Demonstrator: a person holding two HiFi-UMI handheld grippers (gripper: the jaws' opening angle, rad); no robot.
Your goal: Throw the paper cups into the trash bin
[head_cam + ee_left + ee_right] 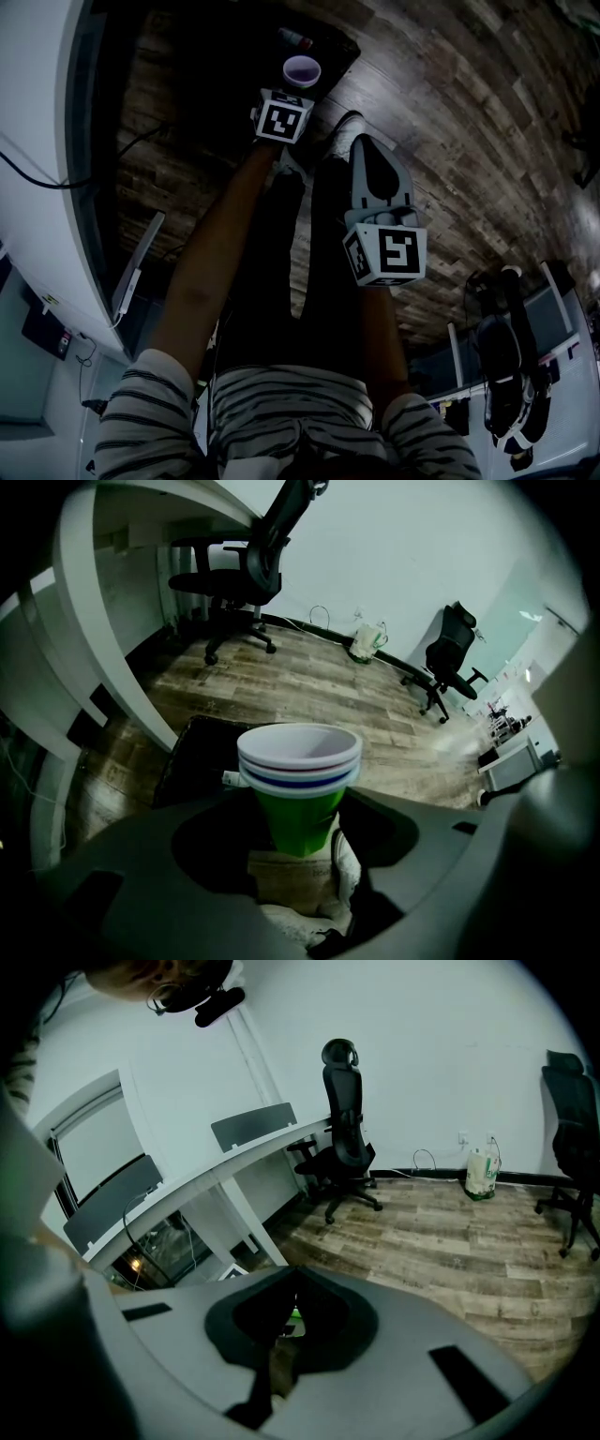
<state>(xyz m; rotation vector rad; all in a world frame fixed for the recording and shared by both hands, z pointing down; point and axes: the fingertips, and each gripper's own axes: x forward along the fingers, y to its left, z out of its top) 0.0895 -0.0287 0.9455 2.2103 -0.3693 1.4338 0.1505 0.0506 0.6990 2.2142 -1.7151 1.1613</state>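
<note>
Indoors: plank floor (450, 112), office chair (234, 574), cups (299, 771).

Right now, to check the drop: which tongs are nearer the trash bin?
Left. The left tongs hold the paper cups over the trash bin rim; the right tongs, shut, hang back nearer the person's torso.

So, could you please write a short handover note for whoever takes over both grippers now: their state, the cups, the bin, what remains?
Left gripper: shut on the stack of paper cups, upright, green one outermost.
Right gripper: jaws together, empty, held nearer the body.
Trash bin: black, on the floor just beyond the cups.
Done: cups are in grip, near the bin.
Left: carry them over the opening and open the left jaws.
</note>
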